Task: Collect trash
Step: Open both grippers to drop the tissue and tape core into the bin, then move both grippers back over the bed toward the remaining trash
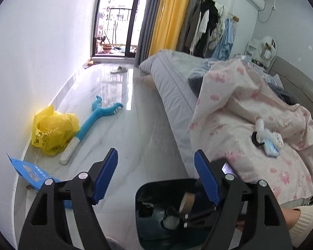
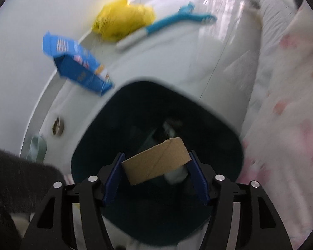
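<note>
Right gripper (image 2: 155, 164) sits directly above the mouth of the dark, round-cornered trash bin (image 2: 223, 125). Between its blue ribbed pads it carries a brown cardboard tube (image 2: 156, 163). Jaws are partly closed, each pad against one end of the tube, so the hold looks firm. Placement over the opening suggests the tube is positioned for release into the bin; some pale trash is already visible below it.

Left gripper (image 1: 156, 175) is wide open and empty, its right pad just above the bin rim (image 1: 148, 184).

Remaining items, judged as trash: a blue printed carton (image 2: 79, 62) ahead-left of the right gripper, and a crumpled yellow plastic bag (image 1: 52, 131) farther ahead on the floor. White and blue wrappers (image 1: 268, 138) lie on the pink bedcover, right of the left gripper.
</note>
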